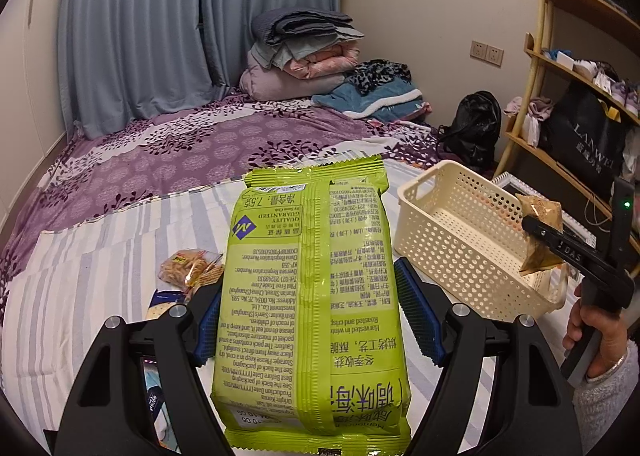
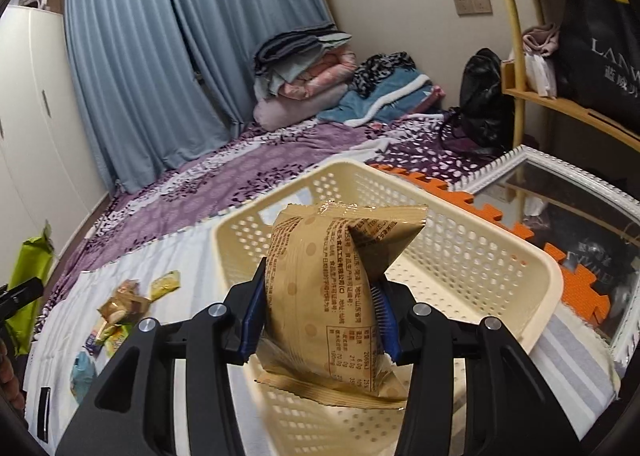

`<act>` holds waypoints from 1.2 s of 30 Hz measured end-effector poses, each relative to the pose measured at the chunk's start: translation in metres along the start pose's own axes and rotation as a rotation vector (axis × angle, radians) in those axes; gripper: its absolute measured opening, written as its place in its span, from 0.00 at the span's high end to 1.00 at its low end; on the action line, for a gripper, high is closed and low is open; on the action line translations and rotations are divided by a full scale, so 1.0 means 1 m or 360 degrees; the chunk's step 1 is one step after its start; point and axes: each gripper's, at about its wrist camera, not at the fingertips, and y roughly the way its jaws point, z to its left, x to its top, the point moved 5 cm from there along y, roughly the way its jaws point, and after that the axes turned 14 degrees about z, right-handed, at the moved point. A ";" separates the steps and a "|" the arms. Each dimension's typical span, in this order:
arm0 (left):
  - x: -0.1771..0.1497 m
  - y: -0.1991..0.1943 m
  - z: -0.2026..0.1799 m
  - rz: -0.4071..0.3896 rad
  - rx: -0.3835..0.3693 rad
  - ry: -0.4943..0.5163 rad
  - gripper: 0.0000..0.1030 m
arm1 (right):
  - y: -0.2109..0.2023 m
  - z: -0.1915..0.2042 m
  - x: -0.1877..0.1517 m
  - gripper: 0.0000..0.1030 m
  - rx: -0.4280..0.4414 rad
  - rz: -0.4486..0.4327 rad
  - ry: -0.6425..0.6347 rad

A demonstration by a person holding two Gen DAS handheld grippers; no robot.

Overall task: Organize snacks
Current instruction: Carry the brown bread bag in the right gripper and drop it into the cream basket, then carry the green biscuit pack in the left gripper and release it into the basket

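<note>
My left gripper (image 1: pixel 316 316) is shut on a large green snack packet (image 1: pixel 312 296) and holds it upright above the striped sheet. My right gripper (image 2: pixel 320 320) is shut on a tan snack packet (image 2: pixel 332 296) and holds it over the near end of the cream perforated basket (image 2: pixel 500 252). The basket looks empty. In the left wrist view the basket (image 1: pixel 460 240) stands to the right, with the right gripper (image 1: pixel 548 236) and tan packet (image 1: pixel 540 212) at its right end. The green packet also shows at the far left of the right wrist view (image 2: pixel 30 276).
Several small loose snacks lie on the striped sheet left of the basket (image 2: pixel 128 304), also seen in the left wrist view (image 1: pixel 192 268). Folded bedding (image 1: pixel 304 52) is piled at the bed's far end. A framed mirror (image 2: pixel 560 216), orange foam mat (image 2: pixel 580 288) and wooden shelves (image 1: pixel 568 68) stand to the right.
</note>
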 end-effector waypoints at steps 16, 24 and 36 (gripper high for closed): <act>0.014 0.021 -0.059 0.0032 0.0043 0.0196 0.25 | -0.017 -0.021 -0.010 0.36 -0.0040 -0.0107 0.0042; 0.029 0.033 -0.101 0.0034 0.0010 0.0311 0.25 | -0.028 -0.030 -0.011 0.35 -0.0099 -0.0158 0.0003; 0.056 0.054 -0.175 0.0042 -0.0070 0.0484 0.25 | -0.032 -0.056 -0.013 0.32 -0.0132 -0.0140 0.0037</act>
